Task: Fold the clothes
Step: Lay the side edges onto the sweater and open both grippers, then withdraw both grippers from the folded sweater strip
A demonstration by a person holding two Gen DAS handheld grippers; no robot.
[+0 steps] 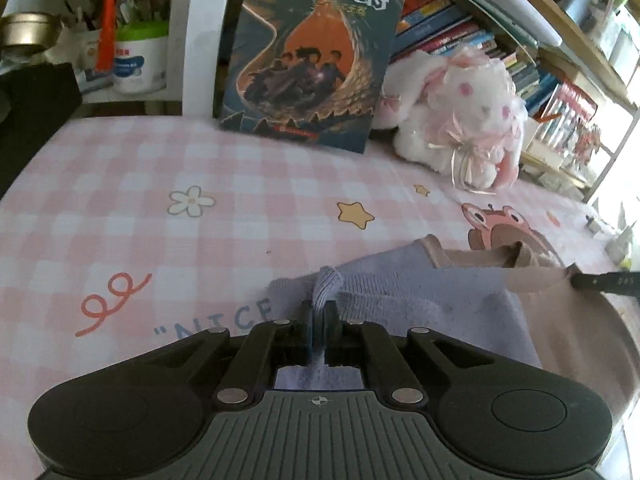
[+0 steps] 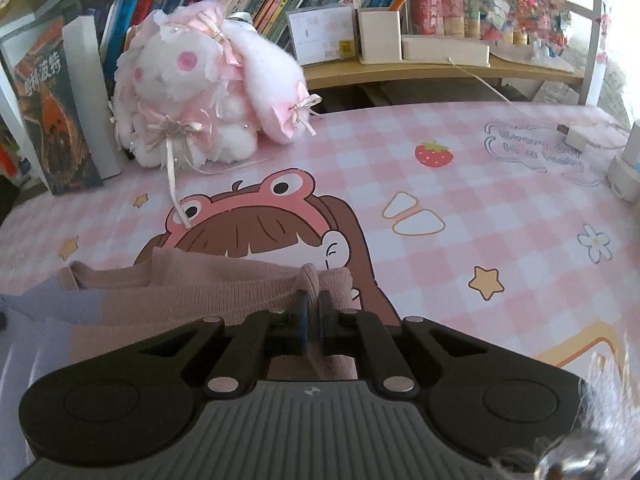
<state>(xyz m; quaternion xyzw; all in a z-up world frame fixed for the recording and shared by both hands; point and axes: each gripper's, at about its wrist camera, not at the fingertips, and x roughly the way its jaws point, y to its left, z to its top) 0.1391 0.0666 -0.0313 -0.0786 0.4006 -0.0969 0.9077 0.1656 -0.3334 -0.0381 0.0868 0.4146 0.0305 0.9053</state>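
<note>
Pink checked desk mat (image 1: 160,184) under me, my left claw (image 1: 319,312) and right claw (image 2: 313,304) each pinch the sweater (image 2: 208,284) (lilac and pink) mid-fold; next, I judge, both edges must travel level.

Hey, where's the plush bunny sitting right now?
The plush bunny sits at the back of the pink checked table, left of centre in the right wrist view, just right of the upright book and in front of the bookshelf.
</note>
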